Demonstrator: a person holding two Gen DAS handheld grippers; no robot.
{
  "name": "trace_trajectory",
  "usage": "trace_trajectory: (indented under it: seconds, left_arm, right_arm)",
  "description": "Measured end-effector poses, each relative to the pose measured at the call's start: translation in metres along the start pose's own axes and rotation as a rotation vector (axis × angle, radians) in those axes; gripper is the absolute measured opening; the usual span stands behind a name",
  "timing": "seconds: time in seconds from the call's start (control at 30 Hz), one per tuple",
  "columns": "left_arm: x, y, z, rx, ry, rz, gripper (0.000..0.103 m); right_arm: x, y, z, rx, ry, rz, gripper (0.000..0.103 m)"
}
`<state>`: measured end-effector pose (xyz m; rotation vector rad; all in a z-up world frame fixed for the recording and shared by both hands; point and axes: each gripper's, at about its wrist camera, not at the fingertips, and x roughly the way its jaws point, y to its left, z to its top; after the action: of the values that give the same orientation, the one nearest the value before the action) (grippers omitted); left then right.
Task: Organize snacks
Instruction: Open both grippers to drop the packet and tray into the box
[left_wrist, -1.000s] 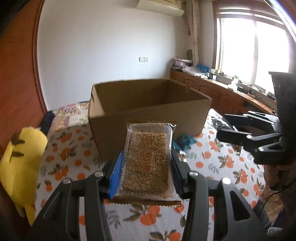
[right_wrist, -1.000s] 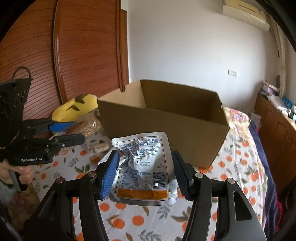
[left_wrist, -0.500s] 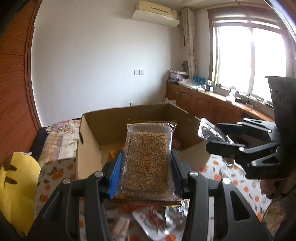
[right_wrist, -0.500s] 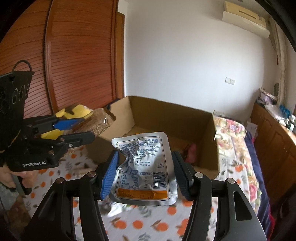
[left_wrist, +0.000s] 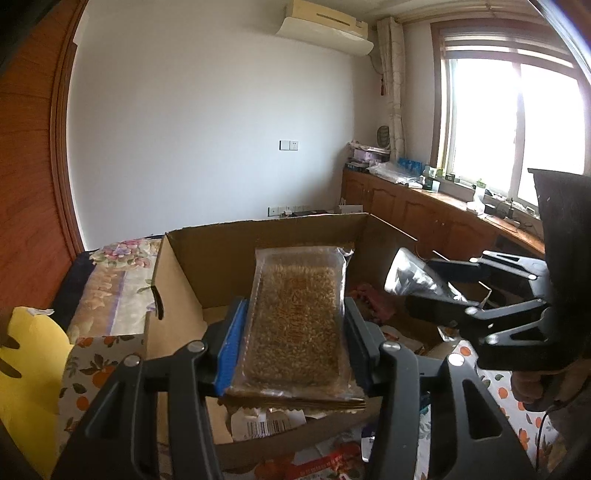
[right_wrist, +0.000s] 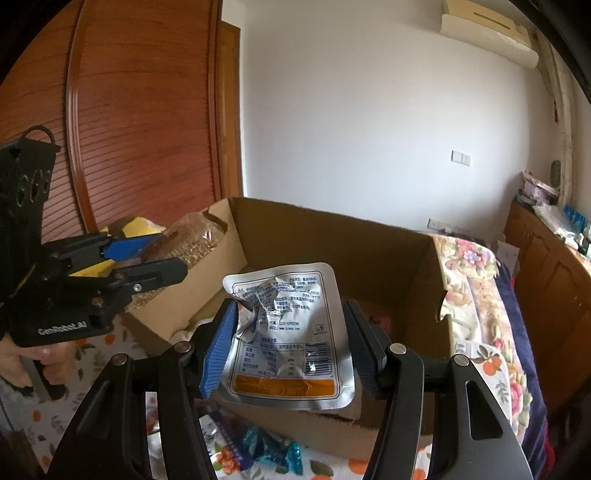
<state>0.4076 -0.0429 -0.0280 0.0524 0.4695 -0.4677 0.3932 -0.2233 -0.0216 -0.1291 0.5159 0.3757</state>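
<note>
An open cardboard box (left_wrist: 207, 258) lies just below and ahead of both grippers. My left gripper (left_wrist: 295, 306) holds a clear pack of brown grain bar (left_wrist: 295, 332) over the box's near left corner. Its jaws are opening, with the pack still between the pads. My right gripper (right_wrist: 291, 306) is shut on a crumpled silver pouch (right_wrist: 288, 332) with an orange date strip, over the box's near edge (right_wrist: 332, 240). Each gripper shows in the other's view: the right one (left_wrist: 421, 286) with the pouch (left_wrist: 406, 275), the left one (right_wrist: 168, 254) with the grain pack (right_wrist: 195, 240).
Several snacks lie in the box, one of them red (left_wrist: 369, 295). Loose packs, among them blue wrappers (right_wrist: 273, 450), lie on the orange-print cloth (left_wrist: 92, 365) in front of it. A yellow cushion (left_wrist: 29, 362) is at left. Wooden cabinets (left_wrist: 424, 218) run under the window.
Both grippers have moved forward with their packs, from in front of the box to above its near edge. The box interior has come into view.
</note>
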Motion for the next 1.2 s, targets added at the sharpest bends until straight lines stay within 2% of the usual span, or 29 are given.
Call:
trace_trajectory:
  seconds: [0.1,0.13,0.3,0.57,0.83,1.1,1.2]
  left_arm:
    - [0.007,-0.004,-0.001,0.013,0.019,-0.001,0.051]
    - [0.007,-0.005,-0.002,0.015,0.021,0.001,0.054]
    - [0.008,-0.009,-0.002,0.034,0.029,0.007,0.058]
    - [-0.006,-0.005,-0.005,0.024,0.018,0.011,0.07]
    - [-0.035,-0.008,-0.008,0.029,0.02,0.029,0.071]
    - [-0.065,-0.01,-0.031,0.048,0.01,0.067,0.071]
    - [-0.072,-0.009,-0.045,0.054,0.015,0.069,0.072]
  right_arm:
    - [0.009,-0.003,-0.004,-0.011,0.027,-0.024,0.058]
    - [0.011,-0.002,-0.003,-0.01,0.032,-0.02,0.051]
    - [0.018,-0.008,-0.002,0.011,0.049,-0.021,0.052]
    - [0.004,-0.004,-0.004,0.018,0.034,-0.024,0.052]
    - [-0.031,0.007,-0.01,0.018,0.043,-0.041,0.052]
    - [-0.051,0.016,-0.029,0.06,0.074,-0.021,0.052]
    - [-0.052,0.026,-0.04,0.051,0.095,-0.022,0.058]
